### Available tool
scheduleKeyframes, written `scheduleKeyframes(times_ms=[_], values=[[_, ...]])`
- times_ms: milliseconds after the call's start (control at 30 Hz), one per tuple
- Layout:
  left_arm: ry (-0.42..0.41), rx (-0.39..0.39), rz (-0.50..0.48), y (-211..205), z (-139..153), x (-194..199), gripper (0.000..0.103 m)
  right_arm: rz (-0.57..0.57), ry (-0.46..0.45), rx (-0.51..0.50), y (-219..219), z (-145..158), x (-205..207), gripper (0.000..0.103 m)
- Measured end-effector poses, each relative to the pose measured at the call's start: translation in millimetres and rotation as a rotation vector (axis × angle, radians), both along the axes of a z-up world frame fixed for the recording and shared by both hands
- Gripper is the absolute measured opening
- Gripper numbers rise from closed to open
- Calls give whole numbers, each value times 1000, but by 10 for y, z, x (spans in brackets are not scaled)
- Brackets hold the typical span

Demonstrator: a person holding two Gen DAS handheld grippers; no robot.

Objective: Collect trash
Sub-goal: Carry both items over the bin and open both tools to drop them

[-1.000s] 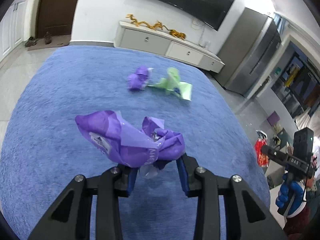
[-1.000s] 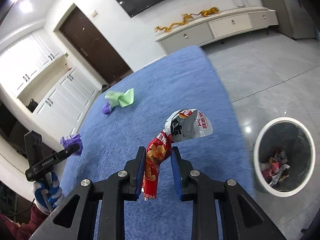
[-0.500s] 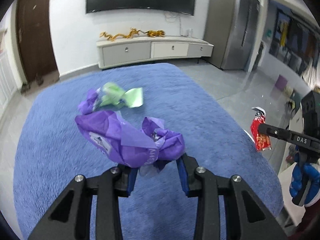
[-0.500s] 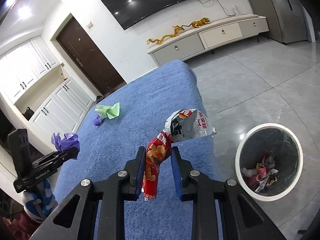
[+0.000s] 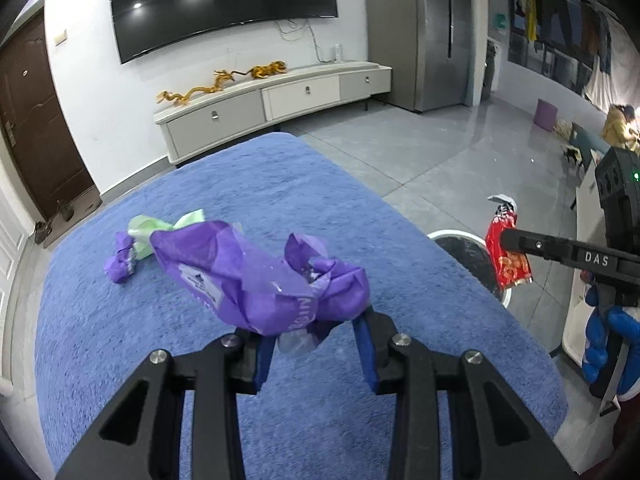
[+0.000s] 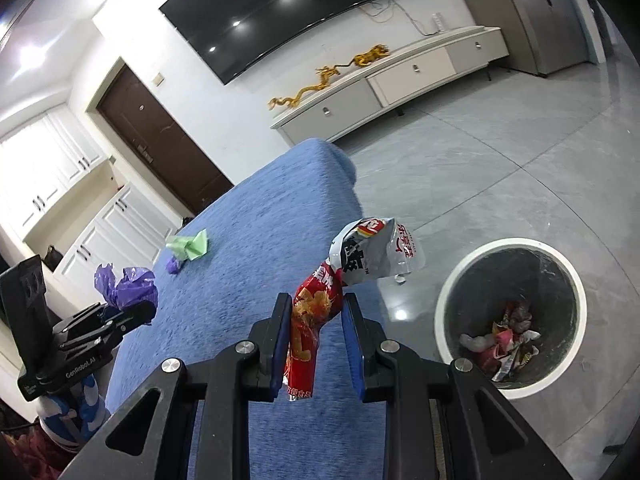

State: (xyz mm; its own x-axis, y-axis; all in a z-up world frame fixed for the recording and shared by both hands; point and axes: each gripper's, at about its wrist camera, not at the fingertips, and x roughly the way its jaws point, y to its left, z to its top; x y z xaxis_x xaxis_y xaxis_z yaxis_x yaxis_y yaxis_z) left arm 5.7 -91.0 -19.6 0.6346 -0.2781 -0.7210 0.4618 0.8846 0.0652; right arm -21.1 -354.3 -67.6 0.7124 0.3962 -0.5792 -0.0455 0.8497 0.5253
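My left gripper point(image 5: 316, 340) is shut on a crumpled purple wrapper point(image 5: 256, 276) and holds it above the blue rug point(image 5: 120, 340). My right gripper point(image 6: 316, 332) is shut on a red and silver snack bag point(image 6: 340, 280), held above the rug's right edge. The white-rimmed trash bin point(image 6: 444, 320), with wrappers inside, stands on the floor just right of the snack bag. A green wrapper point(image 6: 192, 245) and a small purple wrapper point(image 6: 174, 265) lie on the far part of the rug. The right gripper and its red bag point(image 5: 506, 252) show in the left wrist view, over the bin point(image 5: 452, 236).
The rug lies on a grey tiled floor point(image 6: 500, 168). A low white TV cabinet point(image 5: 272, 108) stands against the far wall under a wall TV. A brown door point(image 6: 160, 140) and white cupboards point(image 6: 60, 184) are at the left. A grey fridge point(image 5: 440, 32) stands at the back right.
Both grippers have swung rightward toward the bin while keeping their hold. The bin is now nearer and larger in the right wrist view, and it has come into the left wrist view.
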Motion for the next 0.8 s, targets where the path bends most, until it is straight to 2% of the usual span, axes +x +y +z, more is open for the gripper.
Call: scheduleKeyframes(times_ms=[400,600,800], values=[[36,48,-75,-489,-139,111,34,-75,27,44,-375,-184,-121,24],[76,52,-105,-652,-235,177,34,-108,45,60,-532,-283,-157,24],[134,44,-180,-1012,-316,311,34,-156,75,69,-749,-410,-172,24]])
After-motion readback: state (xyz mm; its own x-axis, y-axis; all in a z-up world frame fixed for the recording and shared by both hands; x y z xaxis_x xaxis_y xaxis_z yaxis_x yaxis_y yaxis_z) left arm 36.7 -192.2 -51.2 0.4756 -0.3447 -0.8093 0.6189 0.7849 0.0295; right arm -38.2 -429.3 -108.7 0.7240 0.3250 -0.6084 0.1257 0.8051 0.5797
